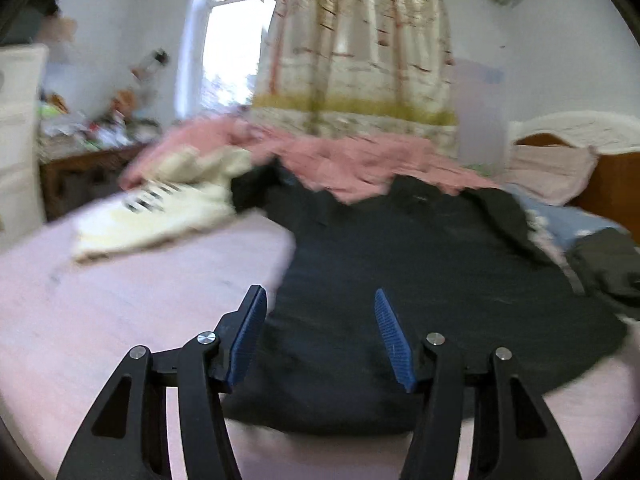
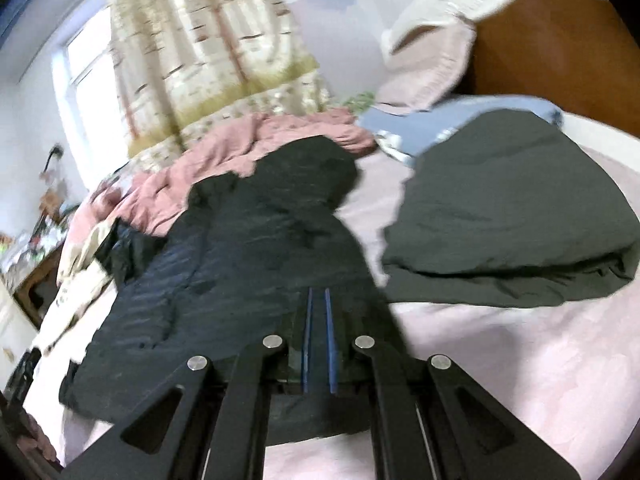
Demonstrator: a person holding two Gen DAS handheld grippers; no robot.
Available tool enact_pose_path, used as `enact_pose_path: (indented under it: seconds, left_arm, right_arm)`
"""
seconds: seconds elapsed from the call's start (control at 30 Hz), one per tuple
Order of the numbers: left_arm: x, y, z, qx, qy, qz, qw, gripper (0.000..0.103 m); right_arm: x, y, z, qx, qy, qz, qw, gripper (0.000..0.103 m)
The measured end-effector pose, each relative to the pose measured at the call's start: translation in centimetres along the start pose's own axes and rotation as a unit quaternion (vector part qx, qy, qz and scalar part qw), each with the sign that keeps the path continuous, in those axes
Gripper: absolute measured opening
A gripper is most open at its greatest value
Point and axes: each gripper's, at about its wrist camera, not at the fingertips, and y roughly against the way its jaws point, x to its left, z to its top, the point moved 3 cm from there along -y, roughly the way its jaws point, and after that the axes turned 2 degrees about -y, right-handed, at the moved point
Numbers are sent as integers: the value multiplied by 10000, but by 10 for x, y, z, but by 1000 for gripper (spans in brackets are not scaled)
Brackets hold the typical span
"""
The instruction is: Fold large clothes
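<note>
Folding barely begun: dark coat (image 2: 248, 248) lies spread on bed (image 2: 520, 360); right gripper (image 2: 318, 300) pinches its hem, left gripper (image 1: 320, 300) spread, empty; grey garment (image 2: 512, 216) already folded.

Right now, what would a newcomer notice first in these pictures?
First the dark coat, spread across the pink bed; the right hand-held gripper is shut on its near edge. The left hand-held gripper is open above it. Right of the coat lies a folded grey garment.

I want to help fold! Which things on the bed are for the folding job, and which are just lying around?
For the job:
black garment
right gripper, shut on it
left gripper, open

Lying about:
folded dark green garment
cream clothes
pink blanket
pillow
</note>
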Motion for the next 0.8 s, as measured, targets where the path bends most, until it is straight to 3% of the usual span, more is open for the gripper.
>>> enact_pose_path:
  seconds: [0.13,0.17,0.23,0.3,0.4,0.5,0.57,0.63,0.7,0.8]
  left_arm:
    - [-49,-8,-6,261,-411,-829,9954,54]
    - [-60,-13,-6,495,-393,-1270,9899,54]
    - [-73,-23,-5,860,-64,-2175,9722,43]
    - [-78,-30,-4,945,75,-2362,9671,39]
    - [-88,-52,-13,1411,-28,-2513,9576,26]
    - [-88,-73,-30,1794,-59,-2279,9570,17]
    - [-83,-84,-35,1986,96,-2173,9556,13]
    - [-76,-90,-38,2108,86,-1813,9605,4]
    - [-62,-90,-39,2132,-4,-1186,9698,4]
    - [-28,-94,-36,2074,377,-750,9747,4]
  right_arm:
    - [52,-5,-31,447,287,671,9963,6]
    - [64,-8,-38,574,345,890,9938,6]
    - [91,-14,-52,837,471,1350,9862,6]
    - [112,-22,-64,1055,581,1626,9793,6]
    - [126,-35,-75,1279,539,1854,9728,6]
    - [136,-59,-86,1635,456,1888,9672,6]
    - [139,-76,-97,1904,533,1654,9662,6]
    - [132,-82,-97,1907,618,1256,9716,6]
    - [120,-83,-93,1805,610,948,9771,5]
    - [89,-80,-78,1536,568,258,9862,5]
